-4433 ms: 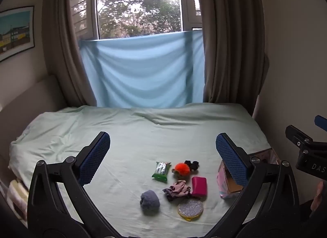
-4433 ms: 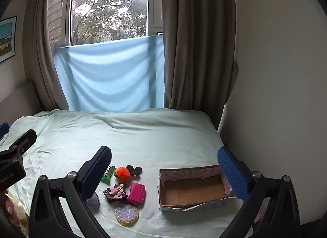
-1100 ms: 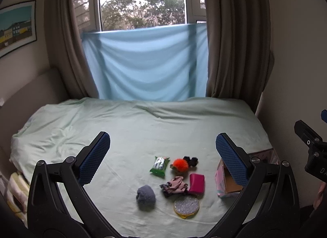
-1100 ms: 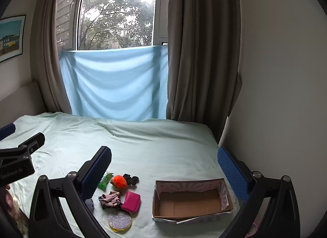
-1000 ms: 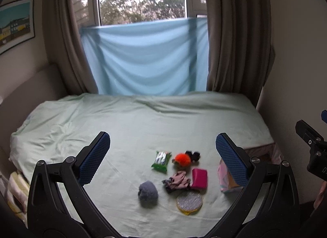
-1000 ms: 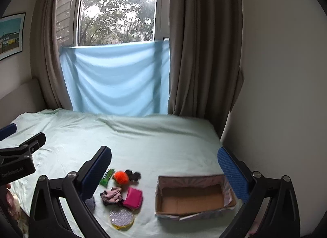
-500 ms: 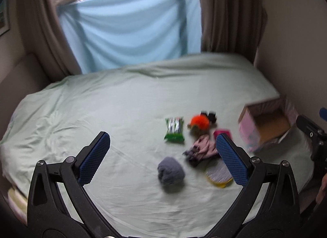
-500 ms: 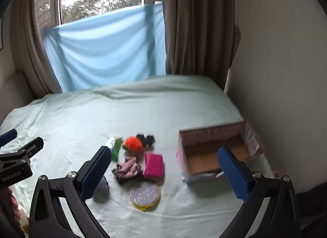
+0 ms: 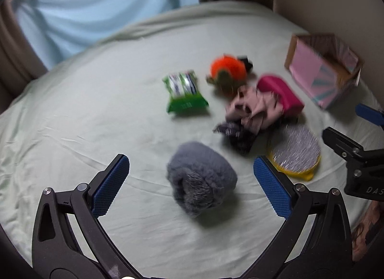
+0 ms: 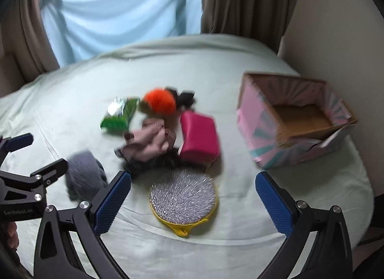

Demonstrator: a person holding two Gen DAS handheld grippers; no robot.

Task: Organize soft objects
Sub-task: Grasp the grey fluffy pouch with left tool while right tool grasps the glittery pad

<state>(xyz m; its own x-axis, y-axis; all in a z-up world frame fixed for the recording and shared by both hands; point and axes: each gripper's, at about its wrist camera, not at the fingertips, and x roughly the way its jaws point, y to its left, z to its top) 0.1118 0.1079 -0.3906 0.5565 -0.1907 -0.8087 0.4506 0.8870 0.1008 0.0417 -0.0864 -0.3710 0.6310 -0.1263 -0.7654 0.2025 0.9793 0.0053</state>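
Soft objects lie clustered at frame centre on the bed [image 9: 72, 115]; grey fuzzy ball [image 9: 201, 178] now sits between the spread, empty jaws of the left gripper [image 9: 192, 183], which has descended from a distant view. Right gripper [image 10: 192, 197], likewise released, frames the sequined pouch [image 10: 183, 198]; box [image 10: 295, 120] remains empty, so sorting is probably only beginning.

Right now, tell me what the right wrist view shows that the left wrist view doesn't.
Only the right wrist view looks into the box: a bare cardboard floor, nothing in it. Its own open tool frames the sparkly round pad.

Only the left wrist view shows its open tool framing the grey fuzzy ball, and the green packet's printed face.

Both show the orange pom-pom, pink pouch, crumpled pink cloth and the bed sheet.
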